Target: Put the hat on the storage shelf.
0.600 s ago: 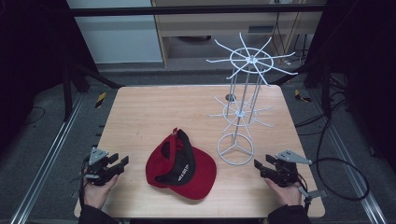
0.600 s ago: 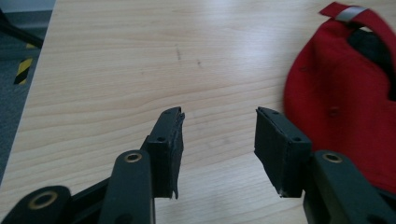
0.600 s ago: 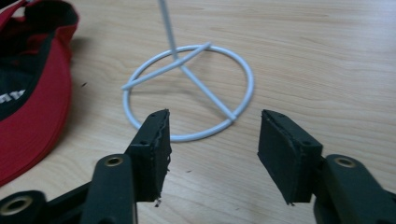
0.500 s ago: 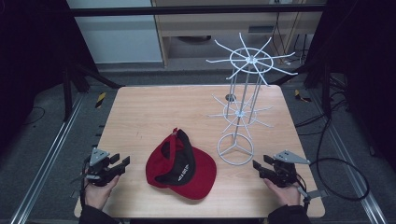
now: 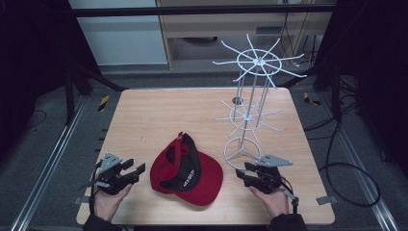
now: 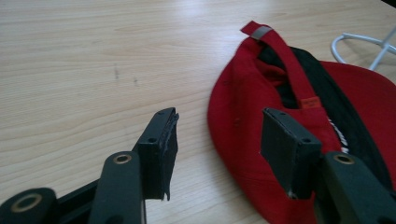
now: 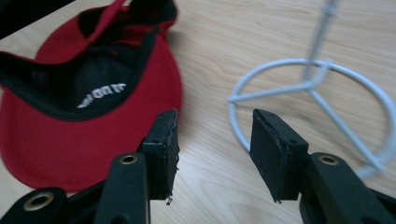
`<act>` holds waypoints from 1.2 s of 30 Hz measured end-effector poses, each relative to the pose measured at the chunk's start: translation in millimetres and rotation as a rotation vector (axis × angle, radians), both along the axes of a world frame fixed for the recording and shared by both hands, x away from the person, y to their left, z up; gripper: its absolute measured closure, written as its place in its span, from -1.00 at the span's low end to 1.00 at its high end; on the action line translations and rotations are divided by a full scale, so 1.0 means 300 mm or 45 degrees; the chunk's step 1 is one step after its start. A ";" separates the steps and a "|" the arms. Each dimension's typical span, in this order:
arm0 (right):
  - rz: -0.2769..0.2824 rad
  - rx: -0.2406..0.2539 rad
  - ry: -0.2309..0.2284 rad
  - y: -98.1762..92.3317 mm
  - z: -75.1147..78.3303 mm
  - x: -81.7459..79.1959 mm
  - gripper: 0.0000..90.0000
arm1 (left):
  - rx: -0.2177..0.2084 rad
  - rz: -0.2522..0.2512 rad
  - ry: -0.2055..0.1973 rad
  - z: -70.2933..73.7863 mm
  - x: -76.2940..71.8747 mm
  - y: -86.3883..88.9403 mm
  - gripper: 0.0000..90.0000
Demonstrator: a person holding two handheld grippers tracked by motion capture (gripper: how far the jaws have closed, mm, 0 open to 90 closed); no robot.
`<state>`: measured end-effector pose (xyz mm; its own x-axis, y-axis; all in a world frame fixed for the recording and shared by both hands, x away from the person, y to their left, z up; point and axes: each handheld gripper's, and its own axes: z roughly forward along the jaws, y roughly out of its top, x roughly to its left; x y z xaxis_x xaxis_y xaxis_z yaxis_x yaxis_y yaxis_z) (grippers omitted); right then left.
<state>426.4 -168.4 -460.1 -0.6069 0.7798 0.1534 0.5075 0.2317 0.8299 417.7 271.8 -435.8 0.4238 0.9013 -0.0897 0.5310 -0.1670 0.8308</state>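
A red cap with a black lining lies upside down near the front middle of the wooden table. Its inside and a line of white lettering face up. My left gripper is held low at the cap's left, open, with nothing between its fingers. In the left gripper view the left gripper points at the cap, whose red edge lies just ahead of the right finger. My right gripper stands open at the cap's right. The right gripper view shows the right gripper over bare wood between the cap and the rack's base ring.
A white wire display rack with spoked hook arms stands at the right of the table, and its round base ring sits close behind the right gripper. Dark frame rails and cables run along the floor around the table.
Both hands have drifted inward toward the cap, the right gripper more than the left. The cap and the rack have not moved.
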 end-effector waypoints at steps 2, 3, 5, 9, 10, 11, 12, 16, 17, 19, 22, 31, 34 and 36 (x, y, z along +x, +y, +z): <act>0.034 0.001 -0.001 0.036 0.003 0.006 0.15 | -0.006 -0.031 0.016 0.002 -0.001 -0.021 0.00; 0.051 0.001 0.004 0.053 0.003 0.008 0.16 | -0.008 -0.046 0.024 0.003 -0.002 -0.032 0.00; 0.073 -0.006 0.006 0.083 0.001 0.014 0.16 | -0.004 -0.076 0.033 0.004 -0.005 -0.054 0.01; 0.090 -0.032 0.016 0.128 -0.007 0.032 0.15 | 0.003 -0.114 0.056 0.001 -0.009 -0.082 0.02; 0.090 -0.032 0.016 0.128 -0.007 0.032 0.15 | 0.003 -0.123 0.065 -0.001 -0.011 -0.091 0.02; 0.094 -0.029 0.014 0.133 -0.010 0.039 0.15 | 0.006 -0.134 0.075 -0.002 -0.012 -0.100 0.02; 0.094 -0.026 0.015 0.138 -0.014 0.047 0.14 | 0.011 -0.145 0.083 -0.004 -0.012 -0.108 0.02; 0.087 -0.049 0.047 0.159 -0.037 0.081 0.10 | 0.036 -0.199 0.122 -0.021 -0.016 -0.154 0.04; 0.084 -0.053 0.056 0.165 -0.042 0.088 0.10 | 0.043 -0.212 0.131 -0.024 -0.017 -0.162 0.04; 0.089 -0.063 0.049 0.176 -0.051 0.105 0.08 | 0.049 -0.220 0.138 -0.026 -0.019 -0.171 0.04; 0.093 -0.071 0.055 0.195 -0.062 0.126 0.07 | 0.112 -0.245 0.167 -0.041 -0.024 -0.193 0.08; 0.118 -0.092 0.130 0.229 -0.112 0.153 0.32 | 0.084 -0.237 0.306 -0.079 -0.007 -0.165 0.49; 0.134 -0.067 0.148 0.231 -0.108 0.150 0.48 | 0.091 -0.222 0.327 -0.087 0.001 -0.157 0.68; 0.142 -0.043 0.151 0.225 -0.103 0.150 0.57 | 0.095 -0.213 0.334 -0.091 0.005 -0.155 0.72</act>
